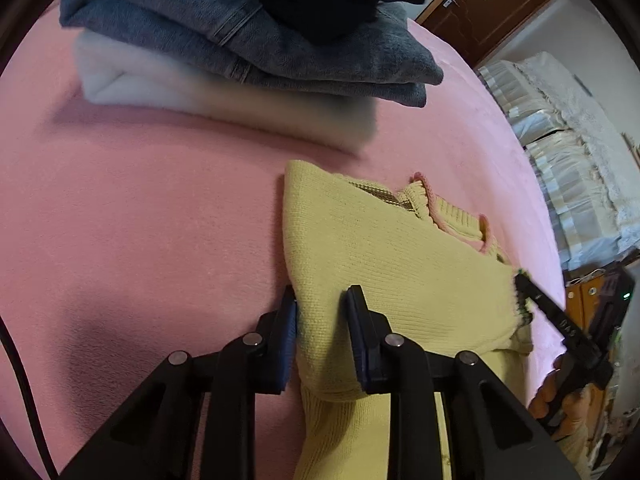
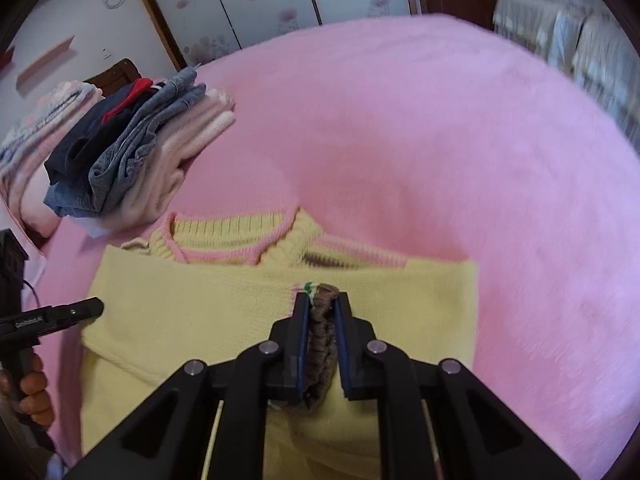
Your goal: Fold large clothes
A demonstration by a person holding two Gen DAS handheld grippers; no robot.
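A yellow knit sweater (image 1: 400, 248) with a pink-trimmed collar lies partly folded on the pink blanket (image 1: 140, 220). In the left wrist view my left gripper (image 1: 320, 294) straddles the sweater's left folded edge, and the fabric fills the narrow gap between its pads. My right gripper (image 1: 520, 280) pinches the sweater's right edge there. In the right wrist view my right gripper (image 2: 322, 300) is shut on a bunched brown ribbed part of the sweater (image 2: 180, 300). My left gripper (image 2: 96, 306) pokes in at that view's left edge, by the sweater's side.
A stack of folded clothes (image 1: 240, 32), with jeans over white fabric and a dark garment on top, sits on the blanket just beyond the sweater. The same stack (image 2: 120, 152) is at far left in the right wrist view. A wardrobe (image 2: 260, 0) and lace-covered furniture (image 1: 560, 128) border the bed.
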